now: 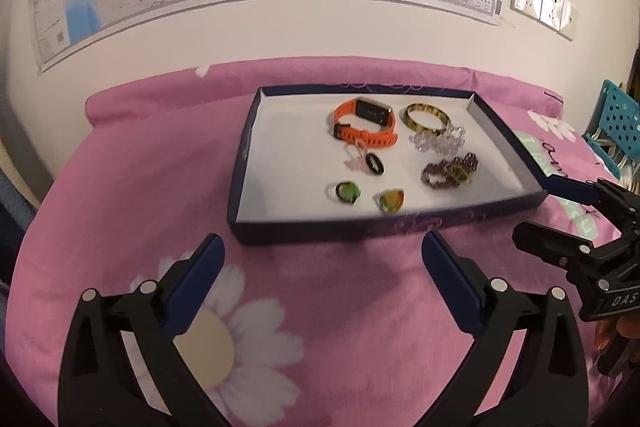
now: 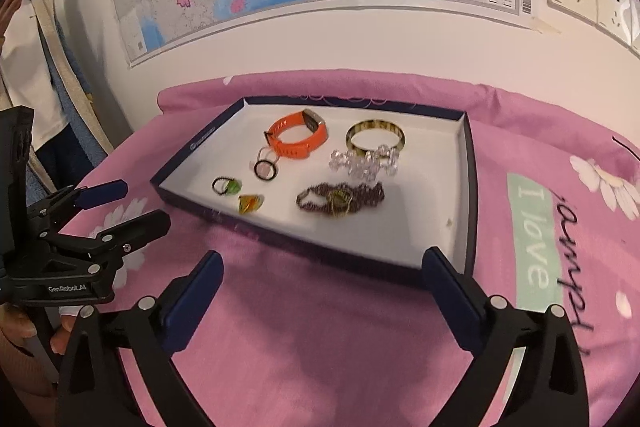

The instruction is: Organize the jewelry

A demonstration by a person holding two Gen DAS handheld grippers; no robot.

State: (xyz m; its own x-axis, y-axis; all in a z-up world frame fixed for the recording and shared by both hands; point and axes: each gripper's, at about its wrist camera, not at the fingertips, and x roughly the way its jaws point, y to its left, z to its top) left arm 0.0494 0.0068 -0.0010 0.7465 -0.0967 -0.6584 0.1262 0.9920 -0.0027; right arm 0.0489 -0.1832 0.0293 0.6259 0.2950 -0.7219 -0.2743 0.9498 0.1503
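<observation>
Both grippers hovering empty short of the tray, jaws spread wide

Left gripper (image 1: 322,253) and right gripper (image 2: 322,269) above the pink bed cover (image 1: 320,327), just off the tray's (image 1: 240,163) near edge; nothing between either set of jaws. Jewelry all inside: orange watch (image 1: 362,125) and bangle (image 1: 426,117) toward the far edge, two stone rings (image 1: 346,191) near the front. Best to check nothing straddles the rim, then leave well alone. Beaded pieces blurred, clasps unreadable; bed's edges cut off
</observation>
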